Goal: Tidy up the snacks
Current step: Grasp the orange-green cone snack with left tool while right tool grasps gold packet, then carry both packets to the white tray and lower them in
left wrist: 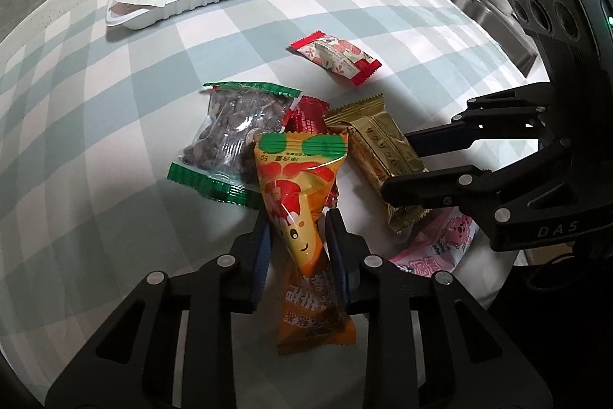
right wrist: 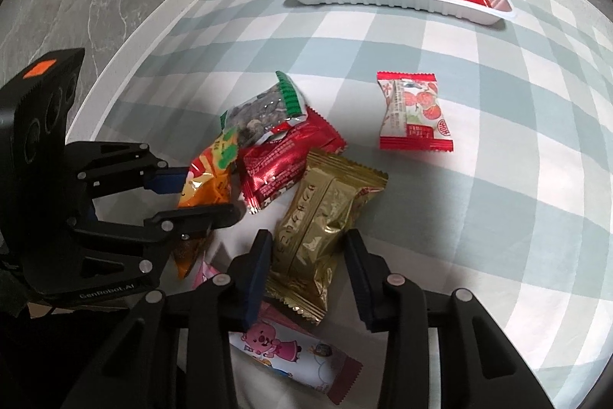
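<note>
Both already pinched mid-pack on the checked cloth point(left wrist: 115, 94): left gripper point(left wrist: 299, 236) narrowed onto the crinkly orange cone-shaped snack bag point(left wrist: 302, 202), right gripper point(right wrist: 306, 255) squeezing the puffy gold foil wrapper point(right wrist: 322, 217), so probably featherlight, slippery, crushable, best held gently.

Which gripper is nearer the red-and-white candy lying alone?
Right, by a little. The right gripper is closed on the gold packet, just short of the candy. The left gripper clamps the orange packet, farther across the pile.
</note>
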Demonstrator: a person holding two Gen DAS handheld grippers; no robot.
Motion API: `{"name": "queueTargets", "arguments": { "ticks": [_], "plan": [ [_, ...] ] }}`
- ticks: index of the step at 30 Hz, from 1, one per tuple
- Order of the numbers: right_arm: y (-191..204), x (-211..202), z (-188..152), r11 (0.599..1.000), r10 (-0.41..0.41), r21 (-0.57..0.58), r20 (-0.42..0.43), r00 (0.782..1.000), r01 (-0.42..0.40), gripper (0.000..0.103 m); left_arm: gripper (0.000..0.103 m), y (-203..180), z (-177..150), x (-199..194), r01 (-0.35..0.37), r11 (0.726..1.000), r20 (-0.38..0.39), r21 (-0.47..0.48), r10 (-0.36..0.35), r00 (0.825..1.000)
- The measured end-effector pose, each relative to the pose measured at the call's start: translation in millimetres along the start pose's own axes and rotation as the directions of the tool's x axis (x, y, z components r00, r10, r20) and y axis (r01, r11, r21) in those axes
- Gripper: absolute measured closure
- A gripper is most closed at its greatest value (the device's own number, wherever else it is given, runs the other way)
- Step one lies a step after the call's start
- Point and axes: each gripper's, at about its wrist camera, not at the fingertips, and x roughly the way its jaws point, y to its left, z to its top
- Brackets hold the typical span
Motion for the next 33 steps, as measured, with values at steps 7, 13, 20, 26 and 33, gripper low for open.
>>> {"name": "queueTargets", "arguments": {
  "ticks": [7,13,20,26,33],
  "plan": [
    [-2.8,0.0,3.2,0.999,-0.009,0.031,0.003,1.000,0.008,0.060,0.077,1.0,-2.6,-1.6,-0.004,1.000,0.013,-0.026,0.004,1.000],
    [-0.9,1.5,7.7,0.999,-0.020,0.032,0.001,1.000,0.020,0.059,0.077,-1.4,-3.6,-2.1,-0.020,0.999,0.016,-0.026,0.020,1.000],
    [0.3,2.9,8.5,1.000,-0.029,0.003,0.013,0.999,0.029,0.065,0.082,-2.9,-5.3,-1.9,-0.039,0.999,0.031,-0.021,0.040,0.999],
    [-16.3,-6.1,5.7,0.992,0.085,0.085,0.044,0.995,-0.089,0.068,0.086,7.7,-7.2,-4.0,0.044,0.993,0.043,-0.105,-0.039,0.998],
    [-35.8,-20.0,1.1,0.957,0.205,0.189,0.089,0.975,-0.219,0.068,0.087,14.1,-6.7,-14.2,0.102,0.982,0.062,-0.159,-0.094,0.994]
  ]
}}
